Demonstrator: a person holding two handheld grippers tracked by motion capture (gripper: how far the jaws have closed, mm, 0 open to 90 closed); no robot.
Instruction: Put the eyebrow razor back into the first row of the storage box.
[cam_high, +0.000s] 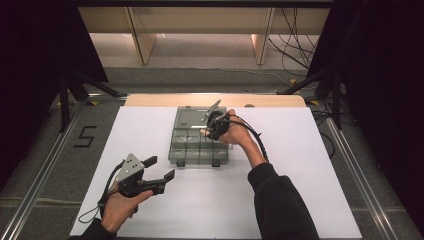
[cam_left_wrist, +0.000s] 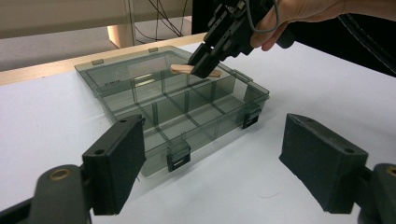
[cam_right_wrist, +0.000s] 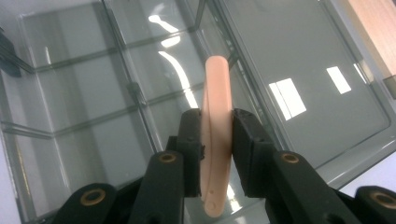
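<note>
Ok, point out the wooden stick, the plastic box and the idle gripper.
wooden stick (cam_right_wrist: 217, 88), right gripper view, upper half of the stick.
plastic box (cam_left_wrist: 252, 89), left gripper view, near corner wall.
left gripper (cam_high: 159, 168), high view, midway between its fingertips.

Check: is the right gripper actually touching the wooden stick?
Touching. The right gripper view shows both pads of the right gripper pressed against the flat sides of the wooden stick, with no gap.

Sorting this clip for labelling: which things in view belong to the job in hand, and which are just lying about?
In the job:
- wooden stick, clamped in the right tool
- open compartment box, under the stick

Lying about:
- left tool, open, off to the side above the white table sheet
- cables on the floor beyond
</note>
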